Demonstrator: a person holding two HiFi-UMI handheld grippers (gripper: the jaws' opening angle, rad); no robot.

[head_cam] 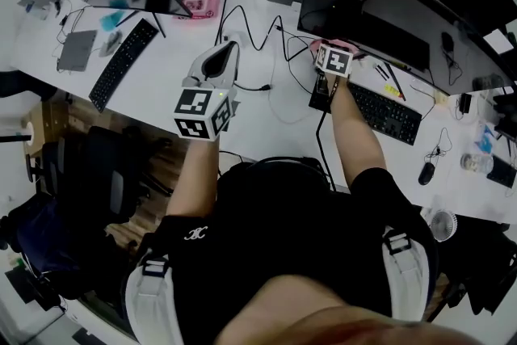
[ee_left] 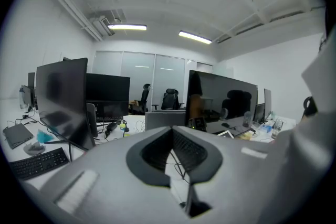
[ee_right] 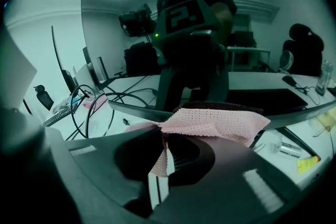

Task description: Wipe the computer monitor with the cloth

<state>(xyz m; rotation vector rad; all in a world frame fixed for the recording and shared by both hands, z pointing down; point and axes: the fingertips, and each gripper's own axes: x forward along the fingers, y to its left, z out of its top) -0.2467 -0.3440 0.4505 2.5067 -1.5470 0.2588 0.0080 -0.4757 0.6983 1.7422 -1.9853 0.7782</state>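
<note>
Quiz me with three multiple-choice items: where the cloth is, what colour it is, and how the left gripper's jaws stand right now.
1. Where is the cloth?
A. spread on a keyboard
B. pinched in the right gripper, close to the monitor
C. draped over a chair

2. What colour is the cloth?
A. blue
B. white
C. pink

3. How do the left gripper jaws stand?
A. together, nothing between them
B. wide apart
C. clamped on a cable

Answers:
1 B: the right gripper view shows the jaws closed on a fold of it, by the monitor's lower edge.
2 C: it is pink in that view.
3 A: in the left gripper view the pads meet at the tips and hold nothing.
</note>
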